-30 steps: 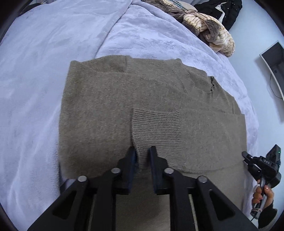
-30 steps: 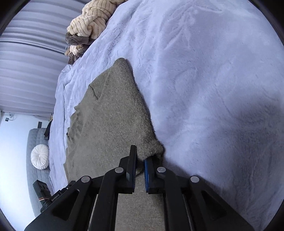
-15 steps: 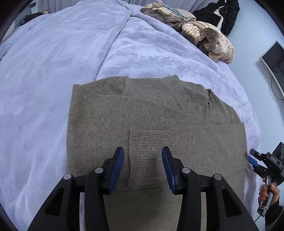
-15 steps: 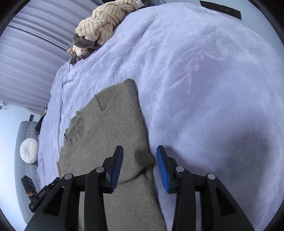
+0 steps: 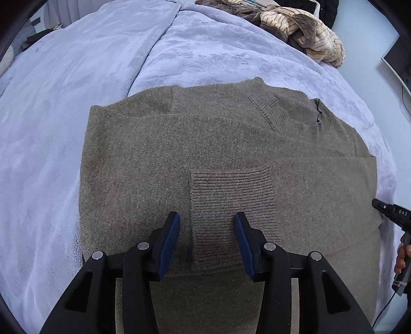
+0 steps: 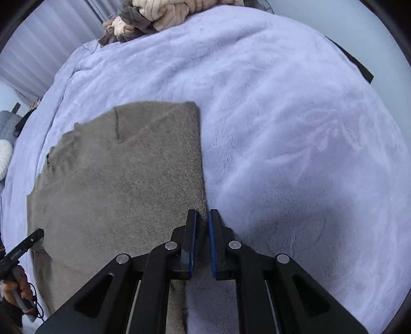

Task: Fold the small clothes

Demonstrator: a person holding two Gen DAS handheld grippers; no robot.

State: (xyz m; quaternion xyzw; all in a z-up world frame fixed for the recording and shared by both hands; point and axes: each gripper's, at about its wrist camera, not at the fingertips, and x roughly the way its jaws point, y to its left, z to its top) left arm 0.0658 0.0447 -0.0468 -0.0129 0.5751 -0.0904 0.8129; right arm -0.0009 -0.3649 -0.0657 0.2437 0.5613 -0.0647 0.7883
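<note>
An olive-brown knitted sweater (image 5: 205, 144) lies flat on the lavender blanket (image 5: 64, 128), neckline at the upper right. One sleeve is folded across its body, ending in a ribbed cuff (image 5: 226, 195). My left gripper (image 5: 206, 215) hovers open over that cuff, its blue pads apart on either side and not touching it. In the right wrist view the sweater (image 6: 128, 179) fills the left half. My right gripper (image 6: 202, 213) is shut on the sweater's straight right-hand edge, which runs into the narrow gap between the pads.
A heap of cream and brown knitwear (image 5: 308, 33) lies at the far end of the bed, also in the right wrist view as a pile (image 6: 167, 15). A monitor (image 5: 400, 59) stands off the bed at right. Curtains (image 6: 38, 51) and a white round cushion (image 6: 5, 159) are at left.
My left gripper let go of the cuff and opened, leaving the sleeve lying across the sweater. My right gripper opened, shifted along the sweater's edge and rolled, then shut again there.
</note>
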